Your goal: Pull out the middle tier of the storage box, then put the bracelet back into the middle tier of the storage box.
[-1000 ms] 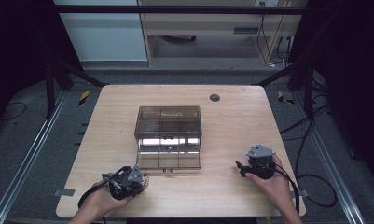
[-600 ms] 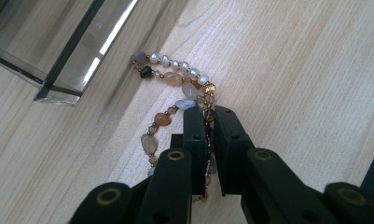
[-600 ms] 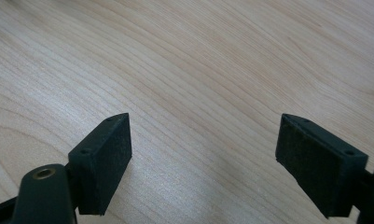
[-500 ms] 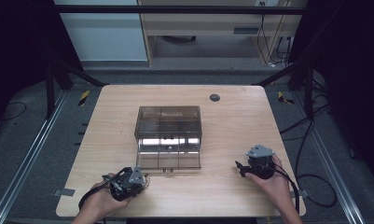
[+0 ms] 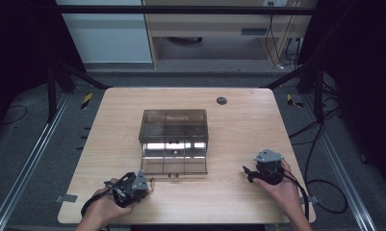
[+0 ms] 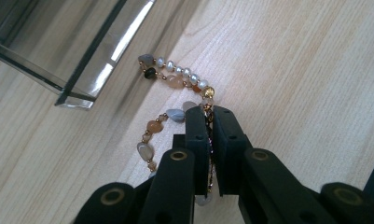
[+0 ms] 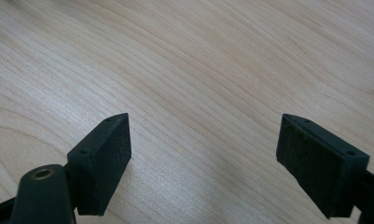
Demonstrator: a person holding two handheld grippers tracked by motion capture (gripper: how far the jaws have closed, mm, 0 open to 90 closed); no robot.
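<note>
Beaded bracelet (image 6: 175,81) pinched between the left gripper's (image 6: 211,112) jaws (loop trailing ahead).

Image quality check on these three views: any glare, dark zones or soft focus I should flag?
High view: table evenly lit, surroundings nearly black; a bright reflection on the clear box. Left gripper view: a glare streak along the box's edge, bracelet sharp, left gripper close and slightly soft low in the frame. Right gripper view: wood grain crisp, right gripper pads matte, no glare.
</note>
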